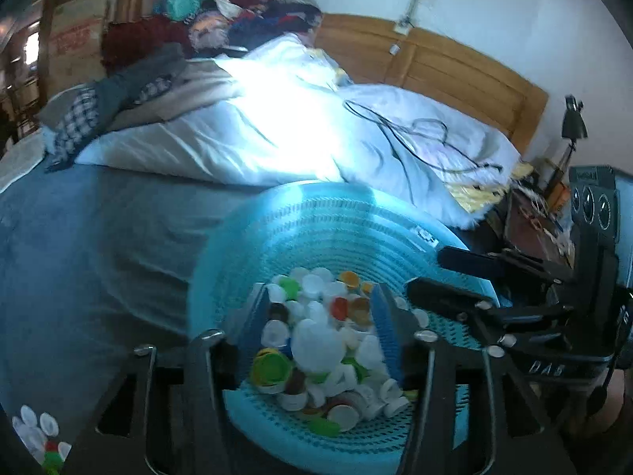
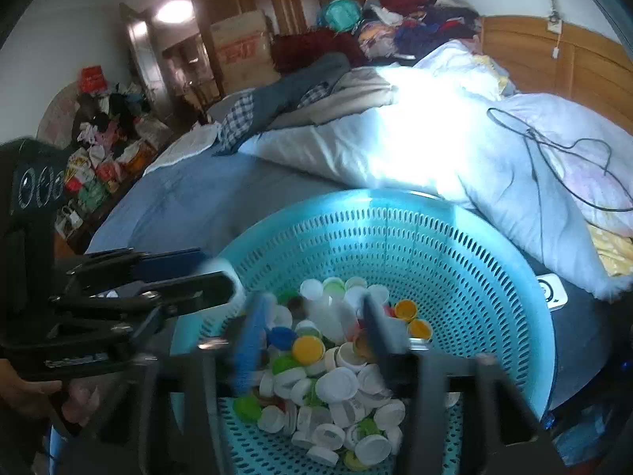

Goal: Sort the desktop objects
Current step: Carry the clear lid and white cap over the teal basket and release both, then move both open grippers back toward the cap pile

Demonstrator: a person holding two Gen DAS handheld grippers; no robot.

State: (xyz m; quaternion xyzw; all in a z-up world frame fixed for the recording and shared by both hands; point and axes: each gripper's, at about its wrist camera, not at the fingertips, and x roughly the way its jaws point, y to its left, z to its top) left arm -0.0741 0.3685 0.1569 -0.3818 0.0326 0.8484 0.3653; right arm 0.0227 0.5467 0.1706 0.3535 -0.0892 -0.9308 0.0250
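Left gripper (image 1: 320, 316) sat nearest the lens in the left wrist view, both fingers angled down over the bottle caps (image 1: 316, 340) heaped in the turquoise basket (image 1: 336, 229). Jaws were spread, nothing pinched between the blue ribbed pads, caps visible straight through the gap. Whether the tips touched the heap: can't tell.

Right gripper (image 2: 312, 328) same story in its own view: jaws parted wide, pads blurred, nothing clamped, loose caps lying below and between them. No earlier frame to compare, so only the stance is given.

Each gripper showed up in the other's camera: the right one came in from the right side over the basket rim in the left view, its fingers apart; the left one came in from the left in the right view, with a hand (image 2: 35, 392) on its grip.

Caps were mostly white, with some yellow, orange, green, red and blue mixed in, piled at the bottom of the perforated basket on the near side. Basket rested on a blue bedsheet (image 1: 99, 245).

A small separate cluster of caps (image 1: 39, 439), white with red and green, lay on the sheet at the lower left edge of the left view, well apart from the basket.

Behind the basket: white duvet (image 1: 277, 130) with a black cable (image 1: 415, 134) across it, wooden headboard (image 1: 455, 67), clothes pile (image 1: 221, 19) at the far end
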